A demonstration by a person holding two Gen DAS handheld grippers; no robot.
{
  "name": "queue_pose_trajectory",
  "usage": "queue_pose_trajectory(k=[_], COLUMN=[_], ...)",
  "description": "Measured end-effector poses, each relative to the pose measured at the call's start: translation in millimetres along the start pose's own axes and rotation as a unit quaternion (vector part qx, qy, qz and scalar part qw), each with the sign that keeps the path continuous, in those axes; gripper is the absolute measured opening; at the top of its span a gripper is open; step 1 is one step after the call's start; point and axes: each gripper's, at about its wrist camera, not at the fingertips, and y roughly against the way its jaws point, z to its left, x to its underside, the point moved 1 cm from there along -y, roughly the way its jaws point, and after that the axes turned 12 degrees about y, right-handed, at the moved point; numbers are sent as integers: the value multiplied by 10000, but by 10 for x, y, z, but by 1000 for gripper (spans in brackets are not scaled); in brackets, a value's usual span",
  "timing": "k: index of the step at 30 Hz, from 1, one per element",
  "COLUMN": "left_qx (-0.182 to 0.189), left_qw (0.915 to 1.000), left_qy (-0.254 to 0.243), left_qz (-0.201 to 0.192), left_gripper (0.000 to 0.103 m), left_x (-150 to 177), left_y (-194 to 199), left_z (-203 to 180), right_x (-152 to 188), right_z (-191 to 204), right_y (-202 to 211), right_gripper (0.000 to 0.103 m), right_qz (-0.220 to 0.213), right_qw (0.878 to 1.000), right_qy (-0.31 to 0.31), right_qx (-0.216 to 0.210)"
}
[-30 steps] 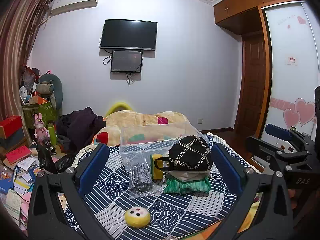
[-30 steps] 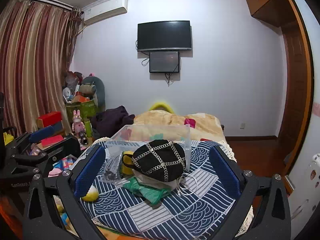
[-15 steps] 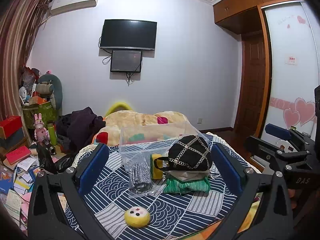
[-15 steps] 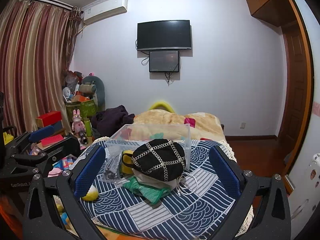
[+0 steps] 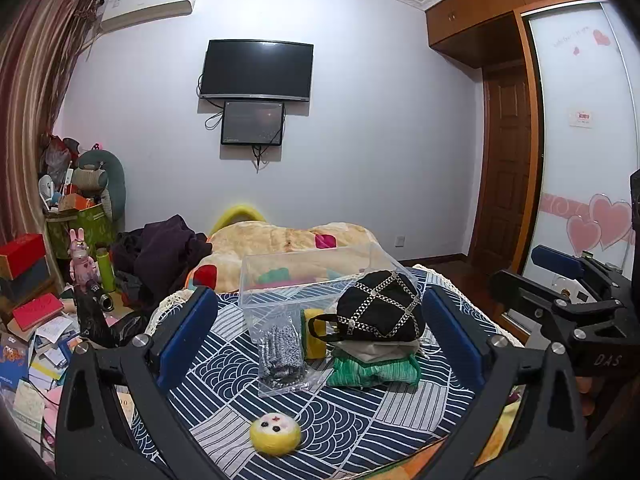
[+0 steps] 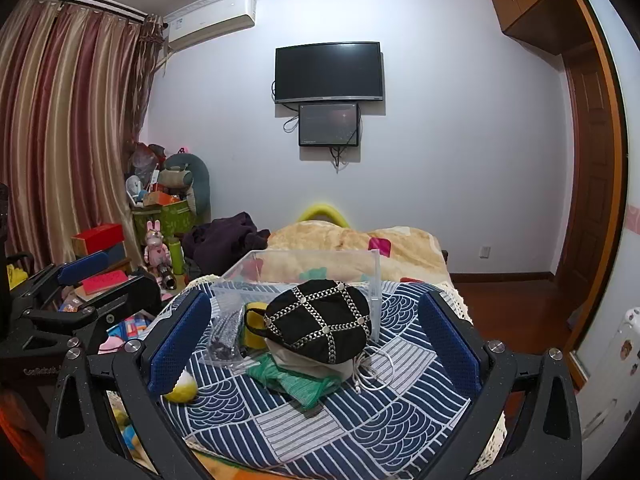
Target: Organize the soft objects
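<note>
Both tongs hover level over the near edge of the bed, pointing at the far wall: the left tongs (image 5: 320, 336) and the right tongs (image 6: 316, 332) each gape wide, holding nothing. The bed (image 5: 224, 364) wears a navy-and-white patterned cover. On it, a black studded cap (image 6: 320, 320) tops a white cloth and a green cloth (image 6: 298, 378); a clear plastic box (image 5: 304, 276) stands just behind. Left of the pile lies a clear bag (image 5: 280, 356), and nearer, a yellow plush ball (image 5: 275, 433). A television (image 5: 256, 70) hangs on the far wall.
</note>
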Motion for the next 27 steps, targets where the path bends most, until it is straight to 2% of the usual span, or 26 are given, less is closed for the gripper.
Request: queue_pose_trajectory(k=[9,14,22,26,27], left_qx=[-1,-35,-35,-262,-312], left_qw=[10000,9999,9950,9893,9869], left_qy=[1,-3,165,89,107], left_qz=[4,134,981,1430,1579], left_gripper=[103,103,102,88,88], left_x=[2,30,306,544,614], left_y=[3,-41,-393,-567,-620], left_z=[3,45,297,451,502], right_x=[10,18,184,313,351], right_z=[6,5,-71,-138,-156], right_y=[-7,-17,-223,-385,-439], right_gripper=[103,103,103,103,102], right_qz=[0,39,431,717,798], right_qw=[10000,9999,9985,9962,9953], right_qy=[-3,0,-184,-362,-409], right_qx=[-4,-110,-295,-345,-354])
